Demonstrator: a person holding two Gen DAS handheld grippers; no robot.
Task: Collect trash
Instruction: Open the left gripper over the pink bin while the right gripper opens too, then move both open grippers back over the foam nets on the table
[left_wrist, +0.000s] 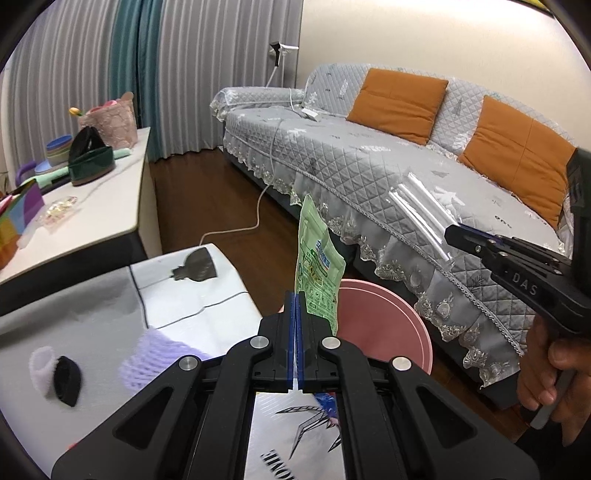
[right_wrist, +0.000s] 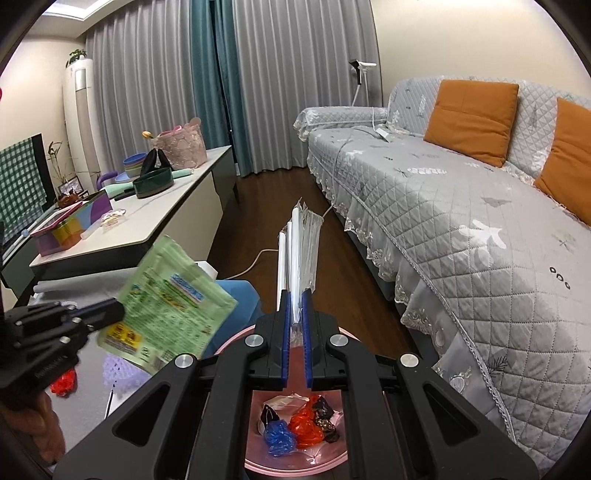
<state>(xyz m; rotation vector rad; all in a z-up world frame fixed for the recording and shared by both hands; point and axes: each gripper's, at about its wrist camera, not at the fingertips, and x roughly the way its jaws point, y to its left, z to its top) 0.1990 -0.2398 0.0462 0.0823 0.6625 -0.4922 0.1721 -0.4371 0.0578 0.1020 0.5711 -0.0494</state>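
Note:
My left gripper (left_wrist: 296, 295) is shut on a green snack pouch (left_wrist: 318, 266), held upright beside the pink bin (left_wrist: 384, 325). The pouch also shows in the right wrist view (right_wrist: 170, 306), with the left gripper (right_wrist: 118, 312) at its edge. My right gripper (right_wrist: 296, 295) is shut on a clear plastic wrapper (right_wrist: 299, 247) and holds it over the pink bin (right_wrist: 295, 461), which holds several crumpled wrappers (right_wrist: 301, 424). In the left wrist view the right gripper (left_wrist: 452, 234) holds the clear wrapper (left_wrist: 421, 210) in front of the sofa.
A grey quilted sofa (left_wrist: 369, 155) with orange cushions (left_wrist: 399, 99) runs along the right. A low glossy table (left_wrist: 110, 302) carries purple foam netting (left_wrist: 155, 358) and small black and white scraps (left_wrist: 55, 373). A white sideboard (right_wrist: 155, 218) with bowls stands left. A cable (left_wrist: 255, 218) crosses the wooden floor.

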